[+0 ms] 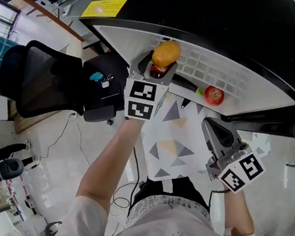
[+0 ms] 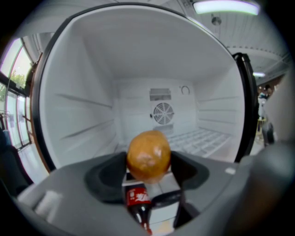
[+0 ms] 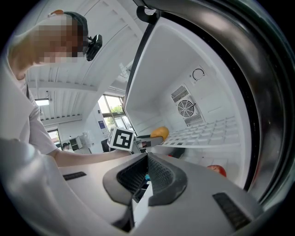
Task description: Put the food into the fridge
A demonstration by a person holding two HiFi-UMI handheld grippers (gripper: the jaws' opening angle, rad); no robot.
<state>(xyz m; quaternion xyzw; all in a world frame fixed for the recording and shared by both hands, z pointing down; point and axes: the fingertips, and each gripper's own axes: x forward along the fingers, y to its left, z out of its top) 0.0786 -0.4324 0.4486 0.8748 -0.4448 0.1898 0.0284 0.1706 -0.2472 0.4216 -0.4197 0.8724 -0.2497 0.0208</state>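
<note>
A round golden-brown piece of food (image 1: 165,53) (image 2: 148,156) (image 3: 159,133) sits between the jaws of my left gripper (image 1: 163,61) (image 2: 148,161), which is shut on it. It hangs at the front edge of the fridge's white wire shelf (image 1: 205,66) (image 2: 203,138). A red apple (image 1: 213,95) (image 3: 216,170) lies inside the fridge below that shelf. Under the left jaws I see a dark bottle with a red label (image 2: 138,199). My right gripper (image 1: 211,126) (image 3: 146,173) is shut with nothing in it, held low in front of the fridge.
The fridge stands open, its black outer shell (image 1: 220,16) arching over the white interior with a fan grille (image 2: 162,113) at the back. Left of it are a black office chair (image 1: 37,79) and a black seat (image 1: 102,91). A patterned mat (image 1: 171,144) covers the floor below.
</note>
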